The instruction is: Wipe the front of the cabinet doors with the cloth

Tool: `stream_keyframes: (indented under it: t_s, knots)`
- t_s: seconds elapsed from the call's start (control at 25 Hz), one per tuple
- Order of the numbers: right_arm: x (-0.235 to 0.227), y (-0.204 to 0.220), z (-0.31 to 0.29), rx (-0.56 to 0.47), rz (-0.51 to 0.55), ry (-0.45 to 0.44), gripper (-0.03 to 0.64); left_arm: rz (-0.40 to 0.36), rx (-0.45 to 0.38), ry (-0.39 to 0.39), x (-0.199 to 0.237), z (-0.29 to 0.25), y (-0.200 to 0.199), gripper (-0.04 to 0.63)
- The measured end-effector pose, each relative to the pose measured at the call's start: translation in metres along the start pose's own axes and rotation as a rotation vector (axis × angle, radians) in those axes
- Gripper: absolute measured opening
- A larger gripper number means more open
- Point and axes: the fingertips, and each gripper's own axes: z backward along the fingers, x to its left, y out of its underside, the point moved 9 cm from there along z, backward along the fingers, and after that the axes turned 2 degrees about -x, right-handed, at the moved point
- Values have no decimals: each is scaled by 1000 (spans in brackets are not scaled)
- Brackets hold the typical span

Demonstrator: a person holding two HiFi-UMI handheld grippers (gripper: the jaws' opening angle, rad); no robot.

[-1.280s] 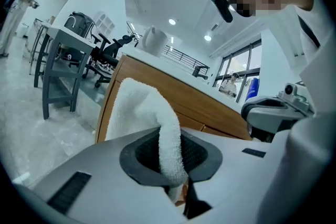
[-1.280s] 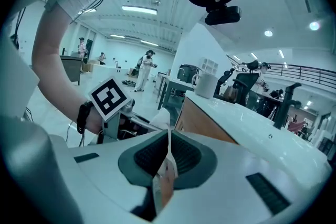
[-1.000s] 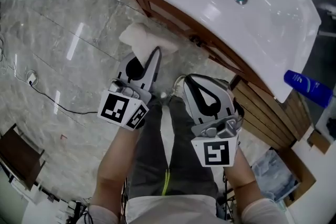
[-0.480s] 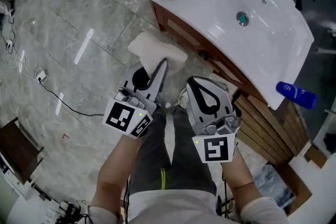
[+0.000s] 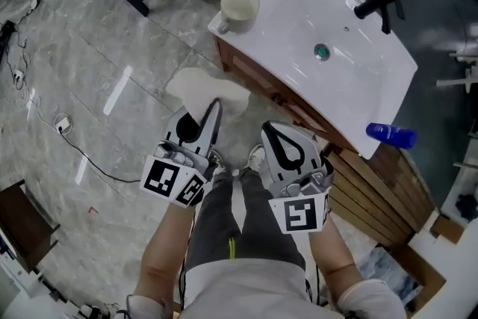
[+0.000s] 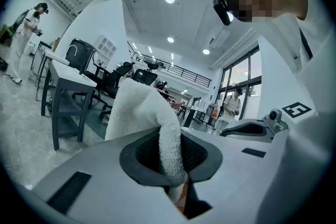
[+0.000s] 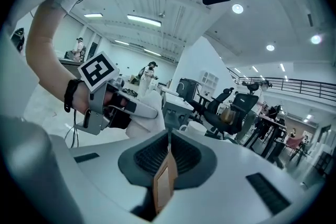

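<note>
- Cloth (image 5: 205,90), white and folded, is pinched in my left tongs (image 5: 215,108) and sticks out past their tips, near the wooden cabinet (image 5: 261,82) front under the sink (image 5: 358,78).
- My right tongs (image 5: 275,134) are pressed together on nothing, held beside the left ones.
- A cup (image 5: 239,9) stands on the sink's corner, and a blue bottle (image 5: 390,134) lies near its other end.
</note>
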Motion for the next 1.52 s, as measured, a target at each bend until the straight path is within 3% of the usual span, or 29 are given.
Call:
stream_keyframes:
  t_s: [0.64, 1.28, 1.52]
  knots:
    - [-26, -75, 39, -42, 55, 24, 44, -45, -129, -30, -39, 41, -98, 57]
    - [-28, -105, 53, -56, 100, 10, 44, -17, -156, -79, -50, 75, -117, 57]
    - [-45, -116, 66, -75, 128, 35, 44, -47, -177, -99, -55, 83, -136, 58]
